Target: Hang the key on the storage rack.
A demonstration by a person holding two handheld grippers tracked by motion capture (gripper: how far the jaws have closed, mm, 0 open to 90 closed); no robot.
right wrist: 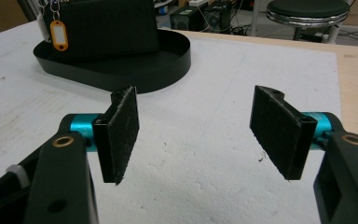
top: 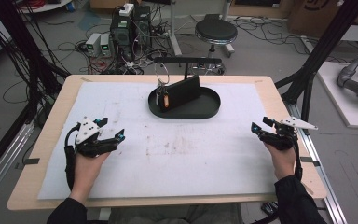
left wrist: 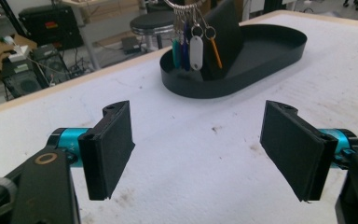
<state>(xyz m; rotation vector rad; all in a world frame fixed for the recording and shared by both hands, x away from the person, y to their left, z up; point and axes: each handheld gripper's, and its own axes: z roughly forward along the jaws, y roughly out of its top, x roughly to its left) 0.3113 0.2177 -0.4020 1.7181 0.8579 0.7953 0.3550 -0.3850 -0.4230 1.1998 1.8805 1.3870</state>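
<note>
Resting low over the white mat on the table (top: 51, 121), the left gripper (top: 109, 132) and right gripper (top: 259, 127) sit well apart at either side, each with fingers spread wide and holding nothing. Between them, farther back, a key ring (top: 162, 74) hangs from a stand above the black tray (top: 209, 109), its keys and tags dangling inside.

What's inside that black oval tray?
Inside the black oval tray stands a black upright block with a metal key ring of coloured tags hanging beside it. The block hides the tray floor behind it.
</note>
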